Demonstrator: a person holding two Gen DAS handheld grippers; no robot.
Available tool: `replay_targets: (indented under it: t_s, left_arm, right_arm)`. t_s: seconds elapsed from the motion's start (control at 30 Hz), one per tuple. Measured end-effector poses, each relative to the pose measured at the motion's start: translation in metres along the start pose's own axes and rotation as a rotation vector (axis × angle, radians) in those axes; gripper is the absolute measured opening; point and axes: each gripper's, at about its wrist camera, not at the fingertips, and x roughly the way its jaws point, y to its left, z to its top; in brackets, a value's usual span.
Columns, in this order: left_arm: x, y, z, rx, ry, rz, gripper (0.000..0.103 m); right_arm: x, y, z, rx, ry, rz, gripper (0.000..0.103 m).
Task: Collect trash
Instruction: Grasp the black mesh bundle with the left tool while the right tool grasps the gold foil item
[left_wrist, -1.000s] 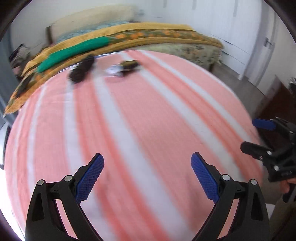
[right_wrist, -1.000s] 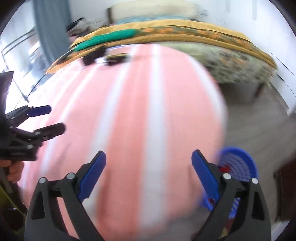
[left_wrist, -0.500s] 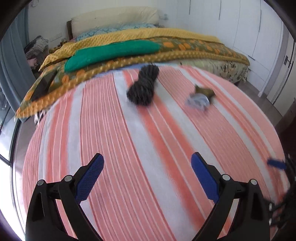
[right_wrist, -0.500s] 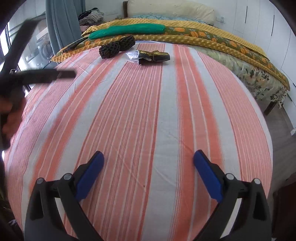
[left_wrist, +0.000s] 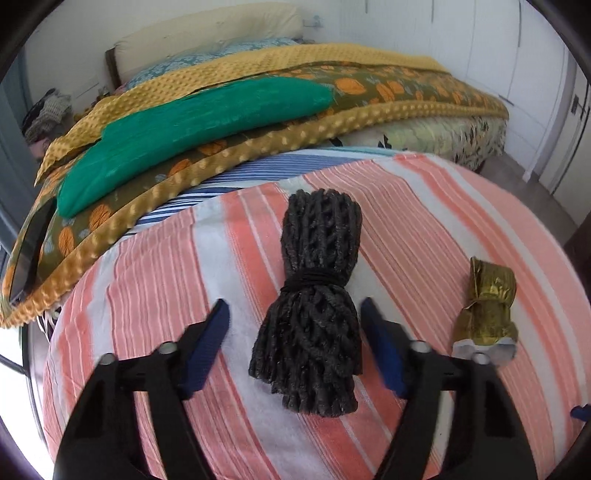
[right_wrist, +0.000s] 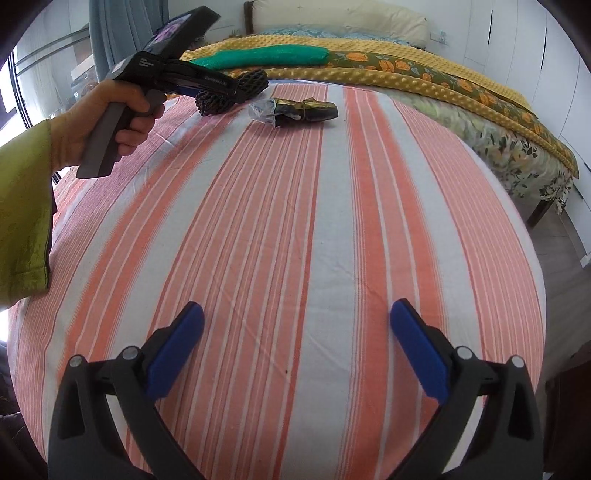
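A: Jaws on the left gripper are closing in, black mesh bundle lying between the 2 pads, not squeezed yet.

B: Right gripper is hanging wide open, holding nothing, bundle lying far ahead.

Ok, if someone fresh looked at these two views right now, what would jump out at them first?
First, the black foam net bundle, tied at its middle, lying on the orange-striped sheet between the fingers of the left hand-held gripper, whose jaws have just been closing around it with gaps still showing on both sides. Just right of it lies a crumpled gold foil wrapper. The right hand-held gripper hangs open over bare sheet, well short of both.
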Motion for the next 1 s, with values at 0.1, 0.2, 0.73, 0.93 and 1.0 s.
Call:
replay_targets:
  t_s: [0.1, 0.2, 0.73, 0.93, 1.0]
  left_arm:
    - [-0.005, 0.002, -0.005, -0.023, -0.002, -0.004, 0.041]
    - [-0.024, 0.009, -0.022, -0.11, 0.011, 0.023, 0.041]
    - [-0.126, -0.021, -0.169, -0.203, -0.008, 0.072, 0.083]
    - [-0.119, -0.013, -0.184, -0.202, -0.001, 0.087, 0.091]
    - [-0.119, -0.01, -0.185, -0.214, -0.002, 0.085, 0.092]
  right_arm:
    - [0.0, 0.0, 0.0, 0.0, 0.0, 0.0, 0.098]
    - [0.0, 0.0, 0.0, 0.0, 0.0, 0.0, 0.098]
    - [-0.002, -0.002, -0.001, 0.007, 0.0, 0.006, 0.098]
    - [0.001, -0.006, 0.044, 0.153, 0.041, 0.133, 0.083]
    - [0.016, -0.009, 0.073, 0.231, 0.063, 0.19, 0.079]
